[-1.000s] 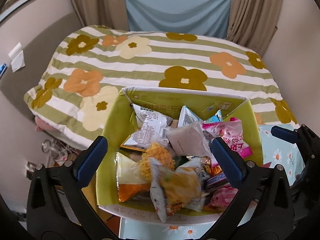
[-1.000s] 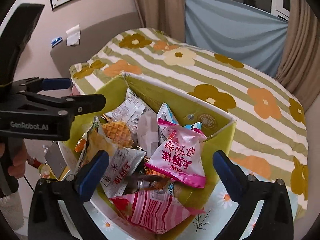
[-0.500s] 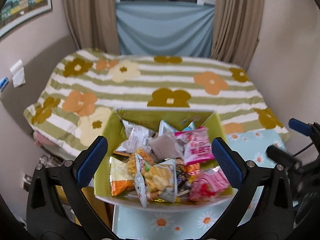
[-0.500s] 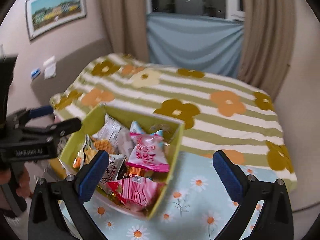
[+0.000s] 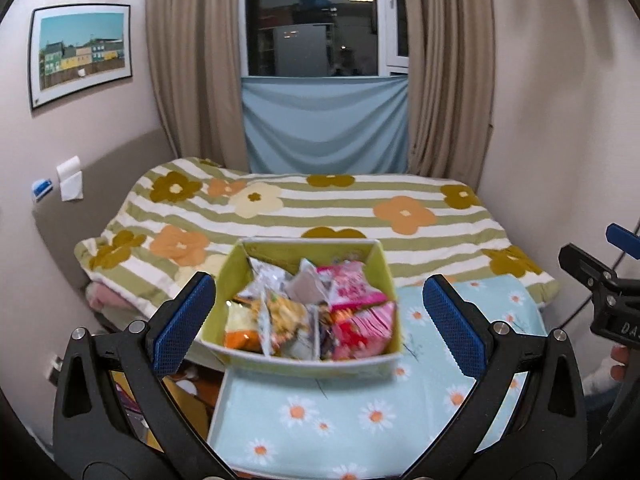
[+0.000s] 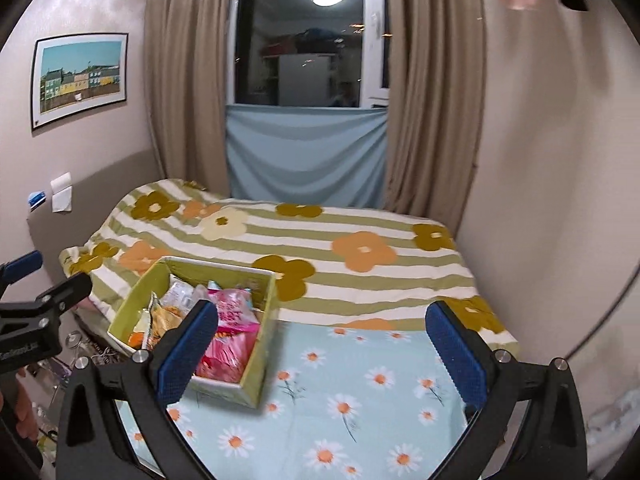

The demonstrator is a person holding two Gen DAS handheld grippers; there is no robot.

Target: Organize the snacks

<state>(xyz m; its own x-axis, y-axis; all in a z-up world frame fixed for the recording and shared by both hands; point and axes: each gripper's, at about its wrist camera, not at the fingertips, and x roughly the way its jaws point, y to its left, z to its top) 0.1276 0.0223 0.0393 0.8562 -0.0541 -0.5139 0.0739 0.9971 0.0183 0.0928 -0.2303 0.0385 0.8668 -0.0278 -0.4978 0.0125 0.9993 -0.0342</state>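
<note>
Between left tool (image 5: 318, 314) fingers: snack box (image 5: 304, 364).

A box (image 5: 384, 264) stands on the table (image 5: 360, 420) at its far left corner, and snack packets (image 5: 316, 312) are heaped in the box. Behind the table lies the bed (image 5: 320, 208), reaching back to the window (image 5: 316, 20) with a curtain (image 5: 192, 60) on either side. A picture (image 5: 80, 52) hangs on the wall left of the bed. The left tongs (image 5: 318, 320) hang before the box, their arms wide apart; the right tongs (image 6: 320, 344) hang to its right, over the table, also spread. Left of the table, lower down, lies some clutter, too blurred to tell.
</note>
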